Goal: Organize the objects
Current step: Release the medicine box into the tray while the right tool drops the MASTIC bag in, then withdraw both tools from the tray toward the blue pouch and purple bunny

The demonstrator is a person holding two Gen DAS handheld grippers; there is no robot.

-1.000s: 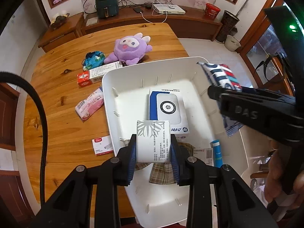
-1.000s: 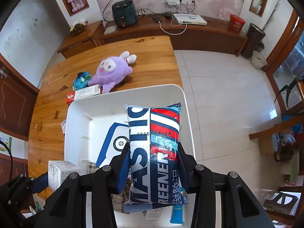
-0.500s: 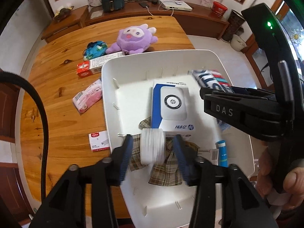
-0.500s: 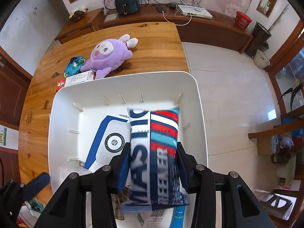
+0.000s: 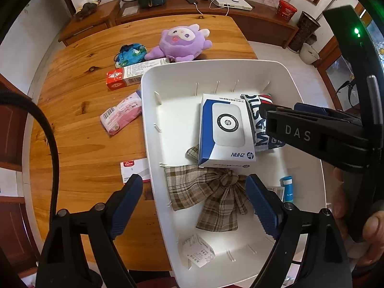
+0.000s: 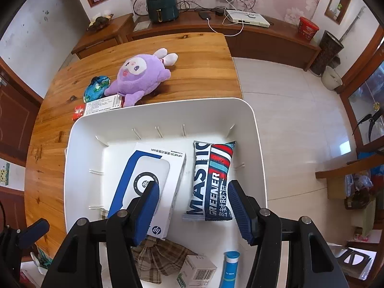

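Observation:
A white bin (image 5: 216, 72) (image 6: 163, 110) sits on the wooden table's right side. In it lie a blue-white HP box (image 5: 223, 129) (image 6: 148, 182), a plaid cloth bow (image 5: 208, 194) (image 6: 156, 256), a striped snack bag (image 5: 258, 122) (image 6: 211, 180), a blue tube (image 5: 286, 188) (image 6: 230, 271) and a small white box (image 5: 198, 253). My left gripper (image 5: 194, 204) is open and empty above the bow. My right gripper (image 6: 192, 206) is open and empty just above the snack bag, which lies flat in the bin.
On the table left of the bin lie a purple plush (image 5: 182, 42) (image 6: 141, 76), a teal pouch (image 5: 130, 52), a red-white carton (image 5: 134, 73), a pink packet (image 5: 121, 116) and a red-white card (image 5: 134, 170). The floor drops off right of the bin.
My left gripper opened and let the small white box drop into the bin's near end. My right gripper lowered the snack bag into the bin and opened off it.

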